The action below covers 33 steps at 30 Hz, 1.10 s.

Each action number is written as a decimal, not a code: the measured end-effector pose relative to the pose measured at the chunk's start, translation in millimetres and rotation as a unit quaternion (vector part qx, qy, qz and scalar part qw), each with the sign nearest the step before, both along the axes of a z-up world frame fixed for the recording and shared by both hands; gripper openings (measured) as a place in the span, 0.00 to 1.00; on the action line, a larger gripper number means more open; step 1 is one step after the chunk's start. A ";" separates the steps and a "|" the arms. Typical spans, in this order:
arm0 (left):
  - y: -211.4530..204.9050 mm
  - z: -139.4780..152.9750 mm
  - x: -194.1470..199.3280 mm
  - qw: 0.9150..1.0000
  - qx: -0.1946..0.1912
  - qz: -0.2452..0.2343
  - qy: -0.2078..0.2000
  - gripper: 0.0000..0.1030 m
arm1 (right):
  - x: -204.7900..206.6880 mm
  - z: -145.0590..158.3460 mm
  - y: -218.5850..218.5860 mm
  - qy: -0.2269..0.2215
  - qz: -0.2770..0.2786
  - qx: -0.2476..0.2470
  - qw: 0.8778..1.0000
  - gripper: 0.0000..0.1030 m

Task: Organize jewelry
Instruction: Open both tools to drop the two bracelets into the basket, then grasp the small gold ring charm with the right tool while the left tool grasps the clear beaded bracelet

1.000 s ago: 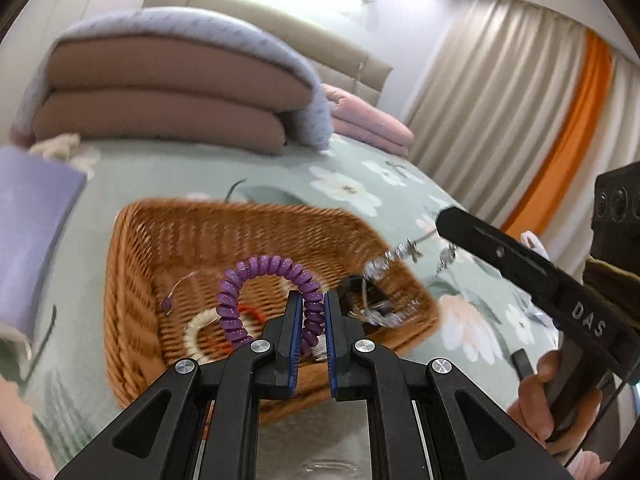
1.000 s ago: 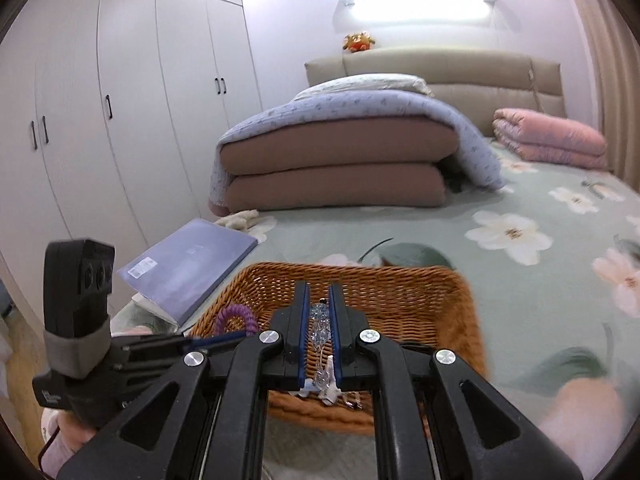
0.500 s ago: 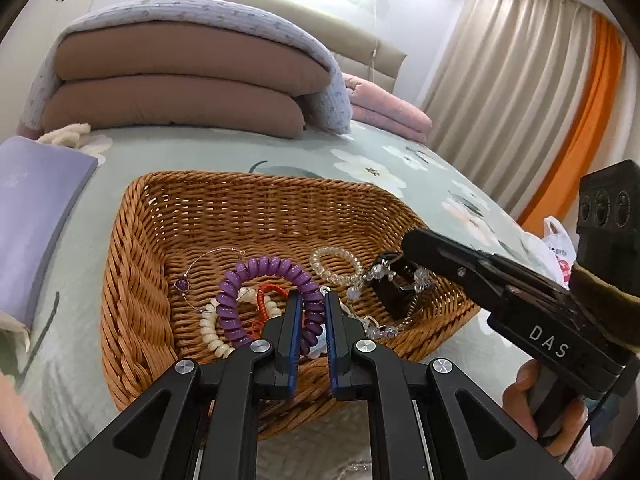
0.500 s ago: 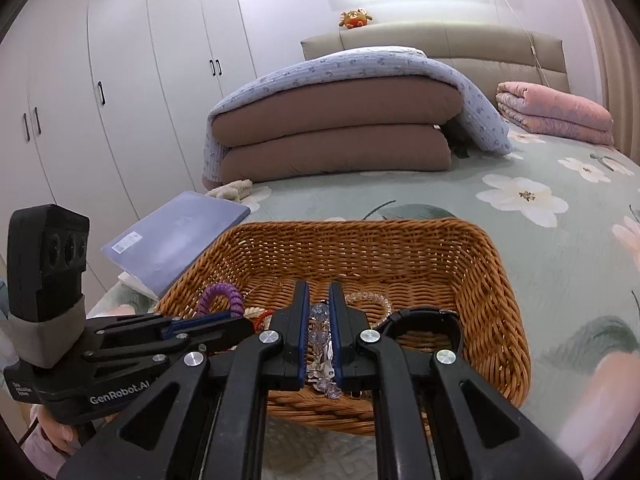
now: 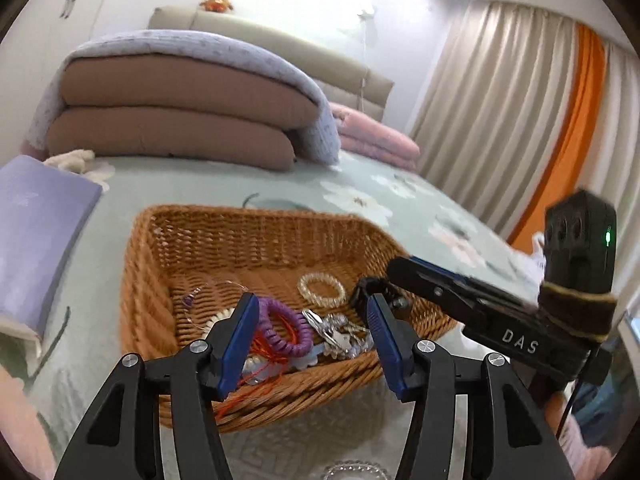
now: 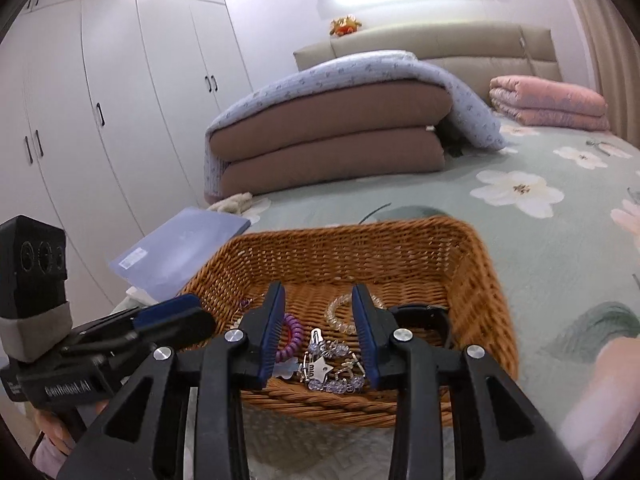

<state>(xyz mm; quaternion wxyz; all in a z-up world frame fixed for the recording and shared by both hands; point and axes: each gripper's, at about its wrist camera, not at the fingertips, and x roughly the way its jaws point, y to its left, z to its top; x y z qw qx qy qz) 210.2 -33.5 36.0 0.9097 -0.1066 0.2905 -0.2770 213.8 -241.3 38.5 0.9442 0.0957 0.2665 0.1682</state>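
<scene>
A wicker basket (image 5: 256, 236) (image 6: 472, 280) sits on the bed. Inside lie a purple coil bracelet (image 5: 286, 330) (image 6: 291, 338), a silver beaded chain with a star charm (image 5: 340, 336) (image 6: 324, 368), a clear bead bracelet (image 5: 322, 289) (image 6: 338, 312), a black ring-shaped item (image 5: 378, 290) (image 6: 424, 314), a pearl strand and red cord (image 5: 262, 350). My left gripper (image 5: 310, 330) is open and empty above the basket's near rim. My right gripper (image 6: 318, 328) is open and empty over the silver chain.
A lilac book (image 5: 32, 220) (image 6: 180, 248) lies left of the basket. Folded brown and blue quilts (image 5: 172, 120) (image 6: 332, 132) and a pink blanket (image 6: 548, 102) are stacked behind. A clear bead bracelet (image 5: 352, 470) lies on the bedspread just before the basket. Curtains (image 5: 520, 120) hang at the right.
Both grippers have opened. The purple coil bracelet dropped from the left gripper and the silver chain from the right gripper into the basket. Both grippers drew back slightly.
</scene>
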 end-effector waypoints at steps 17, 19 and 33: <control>21.0 -13.5 -93.5 0.998 -0.028 0.022 0.054 0.56 | -157.6 -16.4 -17.1 0.047 0.016 -0.017 0.999 0.36; 22.4 -17.5 -99.2 0.997 -0.018 0.038 0.068 0.56 | -171.1 -25.6 -14.3 0.051 0.024 -0.031 0.998 0.36; 13.6 -68.2 -82.9 0.991 0.025 0.038 0.122 0.54 | -179.4 -67.1 24.6 0.089 0.072 -0.113 0.987 0.36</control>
